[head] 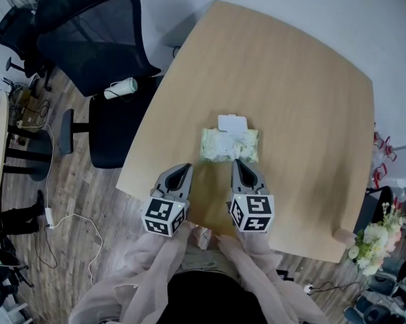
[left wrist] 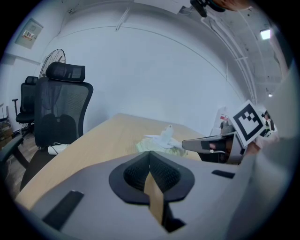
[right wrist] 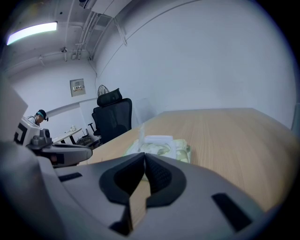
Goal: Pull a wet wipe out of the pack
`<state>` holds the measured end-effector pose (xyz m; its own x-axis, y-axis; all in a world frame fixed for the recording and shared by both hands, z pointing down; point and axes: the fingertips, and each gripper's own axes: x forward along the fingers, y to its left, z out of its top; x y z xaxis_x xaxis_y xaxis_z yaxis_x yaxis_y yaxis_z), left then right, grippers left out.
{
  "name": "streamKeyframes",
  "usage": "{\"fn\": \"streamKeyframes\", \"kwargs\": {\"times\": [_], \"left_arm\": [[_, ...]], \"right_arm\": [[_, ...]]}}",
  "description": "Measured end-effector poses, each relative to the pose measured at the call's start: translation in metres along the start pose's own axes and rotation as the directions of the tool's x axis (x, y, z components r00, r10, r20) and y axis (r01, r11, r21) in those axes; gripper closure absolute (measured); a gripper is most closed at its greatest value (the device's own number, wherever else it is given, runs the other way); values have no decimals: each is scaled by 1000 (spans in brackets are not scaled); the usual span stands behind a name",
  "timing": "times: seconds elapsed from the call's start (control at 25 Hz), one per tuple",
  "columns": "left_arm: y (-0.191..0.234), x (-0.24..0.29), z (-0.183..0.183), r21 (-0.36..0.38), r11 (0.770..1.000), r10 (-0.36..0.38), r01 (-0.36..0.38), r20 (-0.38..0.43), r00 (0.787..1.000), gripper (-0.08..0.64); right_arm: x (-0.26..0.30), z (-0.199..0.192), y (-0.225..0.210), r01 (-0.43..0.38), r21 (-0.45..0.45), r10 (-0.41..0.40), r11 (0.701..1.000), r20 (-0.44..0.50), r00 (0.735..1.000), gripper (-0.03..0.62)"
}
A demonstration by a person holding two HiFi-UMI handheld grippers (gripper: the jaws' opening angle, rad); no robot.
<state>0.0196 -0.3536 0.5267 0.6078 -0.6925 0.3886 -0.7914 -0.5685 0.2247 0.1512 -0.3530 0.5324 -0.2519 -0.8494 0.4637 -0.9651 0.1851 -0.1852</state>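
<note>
A pale green wet wipe pack lies on the wooden table, its white lid flipped open on the far side. In the left gripper view a white wipe pokes up from the pack. My left gripper is shut and empty, just short of the pack's near left corner. My right gripper is also shut and empty, its tips right at the pack's near edge. The right gripper view has the pack just beyond my shut jaws.
A black mesh office chair stands left of the table, with a white bottle lying on a second chair's seat. Cables trail over the wooden floor at left. Artificial flowers sit off the table's near right corner.
</note>
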Motion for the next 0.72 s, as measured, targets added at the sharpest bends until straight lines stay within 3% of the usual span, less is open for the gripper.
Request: {"fn": "streamKeyframes", "kwargs": {"times": [0.72], "left_arm": [[0, -13, -2, 6, 1000, -3, 3, 13, 1000, 549]], "right_arm": [[-9, -3, 7, 14, -7, -14, 1000, 13, 1000, 581]]}}
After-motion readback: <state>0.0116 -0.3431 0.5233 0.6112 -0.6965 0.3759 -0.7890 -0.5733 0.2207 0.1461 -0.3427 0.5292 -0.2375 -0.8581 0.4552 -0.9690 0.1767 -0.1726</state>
